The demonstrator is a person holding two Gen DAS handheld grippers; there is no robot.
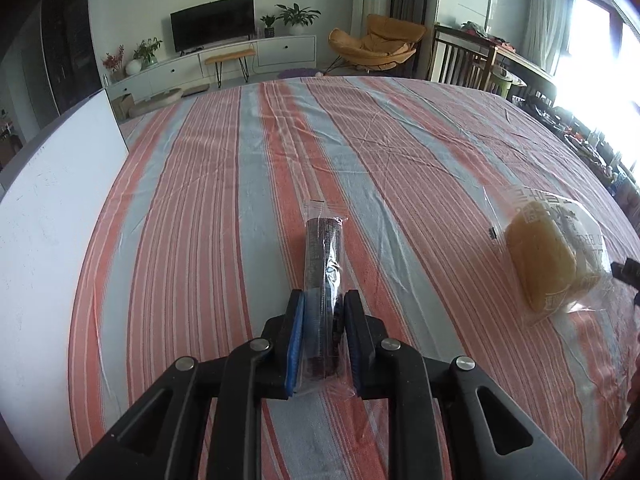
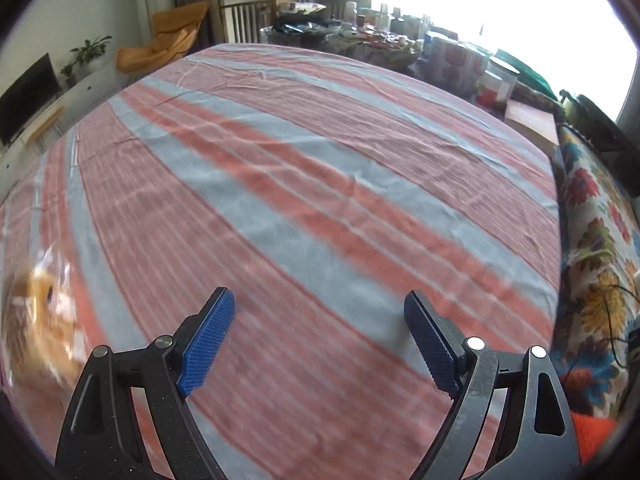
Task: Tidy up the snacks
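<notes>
Cookie sleeve: a dark stack of round cookies in a clear plastic sleeve (image 1: 323,280) lies lengthwise on the striped cloth, its sealed end pointing away from me, its near end between my left fingers.
Left gripper: my left gripper (image 1: 322,300) is pinched onto the cookie sleeve, both blue pads (image 1: 295,344) pressed against the wrapper's sides; the plastic crinkles out below the pads.
Bread packet: a yellow bread slice in a clear printed bag (image 1: 550,256) sits on the cloth to the right of the sleeve, well apart from it. In the right wrist view the same packet (image 2: 40,320) shows blurred at the far left edge, beside my right tool but not between its fingers.
Right gripper: my right gripper (image 2: 319,308) is spread wide over bare cloth, nothing between its blue pads (image 2: 208,340). A dark tip of it (image 1: 626,272) shows at the right edge of the left wrist view, just beside the bread bag; I cannot tell whether it touches the plastic.
Tablecloth: red-and-grey stripes (image 1: 200,200), lightly wrinkled, covering the whole table.
White board: a plain white panel (image 1: 52,208) stands at the table's left edge.
Floral cloth: a flowered cover (image 2: 600,240) lies along the right side of the table.
Room beyond: a television (image 1: 213,24) on a low white cabinet, potted plants (image 1: 298,16), an orange lounge chair (image 1: 376,42), and a cluttered side table (image 2: 360,36) under a bright window.
</notes>
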